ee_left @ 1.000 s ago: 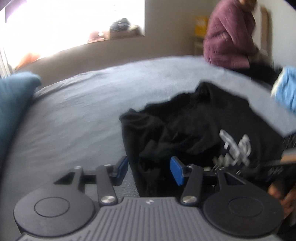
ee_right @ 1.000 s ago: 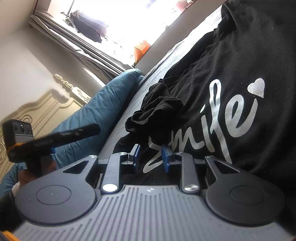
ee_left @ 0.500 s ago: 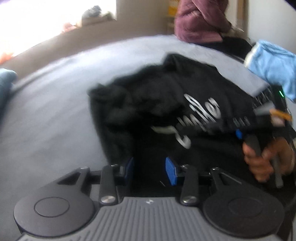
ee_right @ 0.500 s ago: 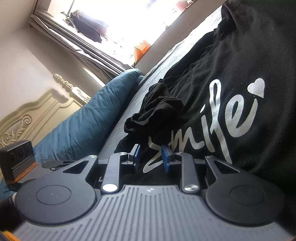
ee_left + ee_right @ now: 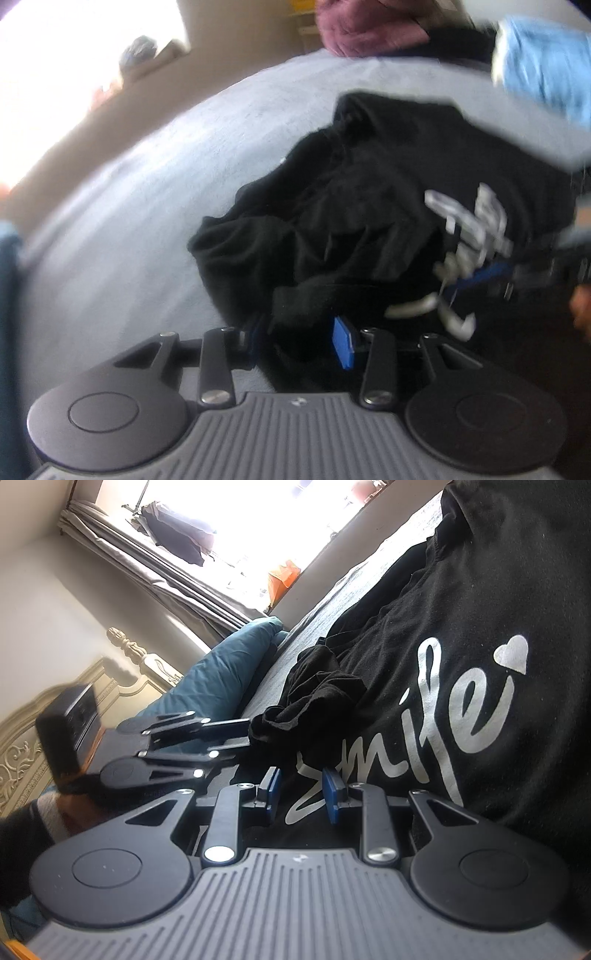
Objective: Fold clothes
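A black t-shirt (image 5: 369,206) (image 5: 517,572) with white script lettering lies spread on a grey bed sheet (image 5: 147,221). One sleeve (image 5: 314,698) is bunched up at its edge. My left gripper (image 5: 299,341) (image 5: 247,734) points down at that bunch. A fold of the black cloth (image 5: 303,302) sits between its blue pads, and the right pad's face still shows bare, so the jaws stand apart. My right gripper (image 5: 301,794) (image 5: 476,277) lies low over the print with a narrow gap between its pads and the lettering showing through.
A teal pillow (image 5: 221,672) and a carved headboard (image 5: 22,746) stand past the sleeve. A bright window (image 5: 258,517) with curtains is behind. At the far side of the bed sit a person in a maroon top (image 5: 362,22) and a light blue cloth (image 5: 546,62).
My left gripper narrowed its jaws, swung across the shirt and came down on the bunched sleeve, entering the right wrist view. The right gripper has not moved.
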